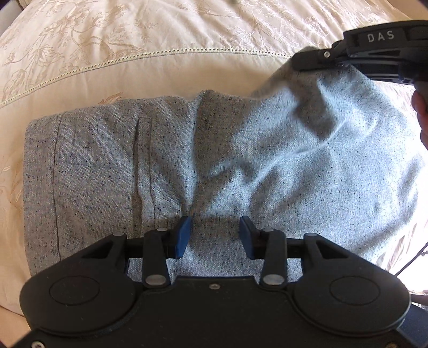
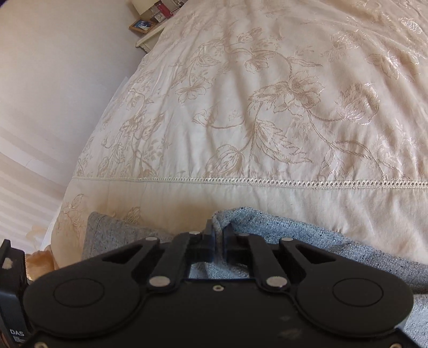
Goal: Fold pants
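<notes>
The grey speckled pants (image 1: pixel 165 160) lie on a cream floral bedspread (image 1: pixel 133 53), folded over, with a stitched hem at the left. My left gripper (image 1: pixel 215 233) is open, its blue pads (image 1: pixel 183 235) resting on the cloth with nothing between them. My right gripper (image 1: pixel 321 60) shows at the upper right, lifting a corner of the pants. In the right wrist view the right gripper (image 2: pixel 218 239) is shut on a fold of the grey pants (image 2: pixel 307 235).
The bedspread (image 2: pixel 267 107) has an eyelet seam (image 2: pixel 267 182) running across. The bed's left edge drops to a pale wall (image 2: pixel 53 80). A small shelf with a framed picture (image 2: pixel 141 25) stands at the far corner.
</notes>
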A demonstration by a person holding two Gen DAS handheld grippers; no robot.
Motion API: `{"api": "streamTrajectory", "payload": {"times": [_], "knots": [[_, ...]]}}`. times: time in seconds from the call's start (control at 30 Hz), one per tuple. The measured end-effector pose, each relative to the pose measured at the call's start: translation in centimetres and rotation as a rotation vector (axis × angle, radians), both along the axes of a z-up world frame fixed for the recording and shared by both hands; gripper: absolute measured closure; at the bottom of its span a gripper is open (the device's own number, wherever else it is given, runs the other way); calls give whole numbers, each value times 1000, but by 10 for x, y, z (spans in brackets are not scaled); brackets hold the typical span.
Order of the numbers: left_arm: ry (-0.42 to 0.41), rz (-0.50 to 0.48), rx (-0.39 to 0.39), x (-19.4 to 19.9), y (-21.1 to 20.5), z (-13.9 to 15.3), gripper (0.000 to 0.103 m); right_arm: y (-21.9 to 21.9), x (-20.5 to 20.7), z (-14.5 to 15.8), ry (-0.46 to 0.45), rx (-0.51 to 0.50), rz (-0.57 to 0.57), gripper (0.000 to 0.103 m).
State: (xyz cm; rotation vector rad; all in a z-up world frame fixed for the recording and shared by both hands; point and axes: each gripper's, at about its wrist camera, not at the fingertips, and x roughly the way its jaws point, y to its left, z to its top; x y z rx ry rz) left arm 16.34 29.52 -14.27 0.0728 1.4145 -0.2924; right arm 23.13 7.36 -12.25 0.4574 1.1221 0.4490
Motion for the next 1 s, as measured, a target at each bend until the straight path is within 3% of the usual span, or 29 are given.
{"api": "streamTrajectory", "payload": {"times": [0.13, 0.3, 0.4, 0.47, 0.57, 0.67, 0.73, 0.77, 0.93, 1.0], "knots": [[3, 24, -14, -13, 5, -1, 53, 3, 5, -1, -24, -15, -9, 96], [-15, -64, 28, -31, -3, 4, 56, 6, 20, -41, 84, -48, -73, 97], [-108, -62, -6, -20, -7, 29, 55, 12, 26, -49, 95, -73, -70, 97], [-171, -23, -15, -2, -5, 39, 50, 12, 25, -50, 90, -74, -68, 97], [-186, 57, 1, 25, 3, 33, 47, 13, 24, -48, 81, -85, -66, 97], [-120, 183, 132, 42, 21, 12, 45, 16, 25, -49, 84, -96, -78, 97], [-67, 226, 109, 33, 44, -1, 49, 17, 26, -52, 89, -98, -97, 97], [-75, 228, 93, 23, 49, -2, 49, 17, 28, -54, 96, -100, -103, 97], [-151, 121, 222, -8, 30, 17, 51, 15, 27, -57, 91, -83, -118, 97], [-165, 123, 169, -10, 27, 29, 55, 7, 16, -45, 46, -64, -129, 94]]}}
